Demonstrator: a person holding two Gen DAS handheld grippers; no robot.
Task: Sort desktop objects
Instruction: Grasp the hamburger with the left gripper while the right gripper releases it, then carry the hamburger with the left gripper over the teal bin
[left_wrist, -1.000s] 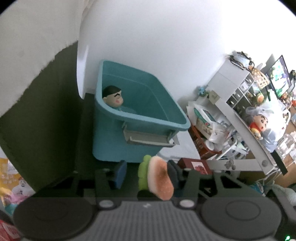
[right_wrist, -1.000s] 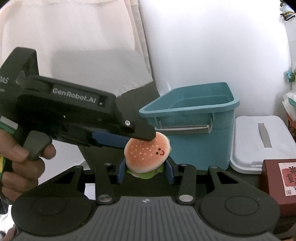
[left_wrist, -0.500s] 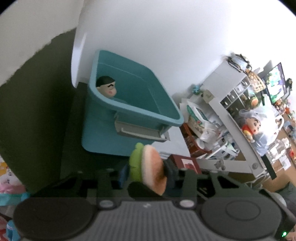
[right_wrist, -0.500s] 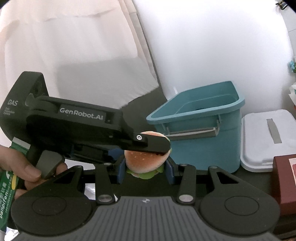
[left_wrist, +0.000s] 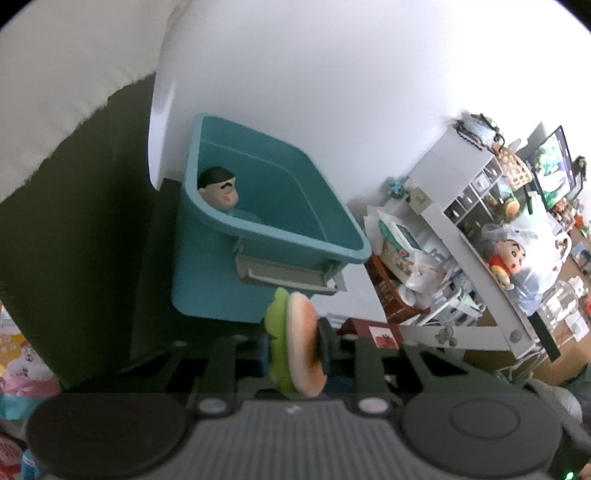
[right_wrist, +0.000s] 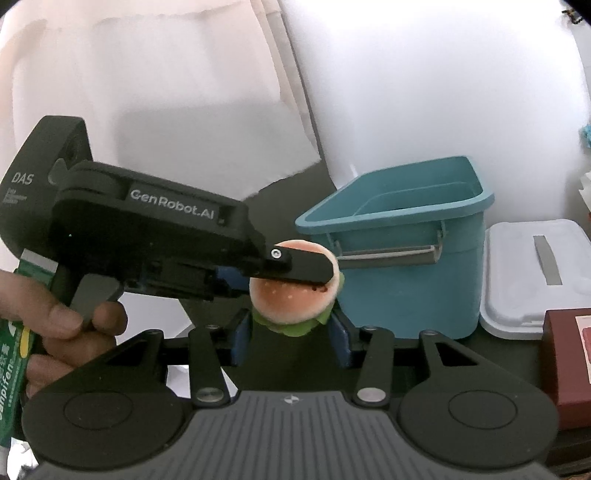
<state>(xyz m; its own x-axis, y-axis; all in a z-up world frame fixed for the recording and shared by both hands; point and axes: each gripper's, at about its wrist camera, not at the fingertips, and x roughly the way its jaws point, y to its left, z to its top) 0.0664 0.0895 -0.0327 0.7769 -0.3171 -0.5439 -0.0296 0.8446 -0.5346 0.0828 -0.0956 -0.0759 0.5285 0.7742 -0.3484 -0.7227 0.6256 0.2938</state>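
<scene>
One burger toy (left_wrist: 297, 347) is pinched edge-on between the pads of the left gripper (left_wrist: 293, 345), whose fingers are closed in on it, bun on one side and green lettuce layer on the other. In the right wrist view the same toy (right_wrist: 293, 291) is seen sitting between the blue pads of the right gripper (right_wrist: 291, 328), which stand spread to either side of it; whether they actually touch it cannot be told, so the grip is judged to belong to the left one alone.

Ahead of the left fingers and slightly above them, a teal bin (left_wrist: 266, 229) is seen with its rim open towards the camera, and a small cartoon figure (left_wrist: 218, 190) is already lying inside, against the wall on the far left. From that, one item is judged sorted and the burger is judged next, held short of the rim and not yet dropped.

Just to the right of the bin, a white lidded box (right_wrist: 535, 273) and a dark red box (right_wrist: 569, 365) are seen on the dark desk surface (right_wrist: 461, 350); these may be left to sort. Further right of the left gripper, cluttered white shelving (left_wrist: 476, 206) is visible.
</scene>
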